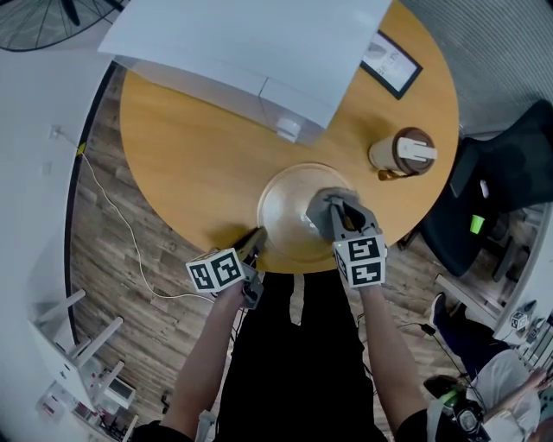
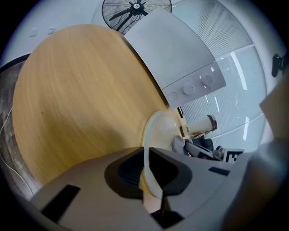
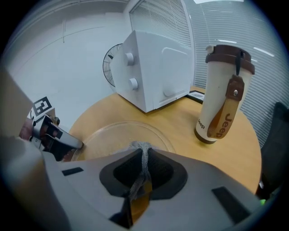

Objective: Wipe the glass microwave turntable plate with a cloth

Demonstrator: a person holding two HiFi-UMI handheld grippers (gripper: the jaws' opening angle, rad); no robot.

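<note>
The clear glass turntable plate [image 1: 289, 205] lies flat near the front edge of the round wooden table [image 1: 190, 147]. My left gripper [image 1: 257, 239] is shut on the plate's near-left rim; the left gripper view shows the rim [image 2: 149, 173] pinched between its jaws. My right gripper [image 1: 340, 209] is shut on a grey cloth [image 1: 324, 205] and presses it onto the plate's right side. In the right gripper view a strip of cloth [image 3: 144, 155] is squeezed between the jaws above the plate [image 3: 113, 135].
A white microwave [image 1: 251, 47] stands at the table's far side. To the right of the plate is a lidded cream cup with a brown strap [image 1: 404, 154]. A framed card [image 1: 390, 62] lies at the far right. A fan [image 1: 43, 22] and a cable [image 1: 112, 216] are on the floor to the left.
</note>
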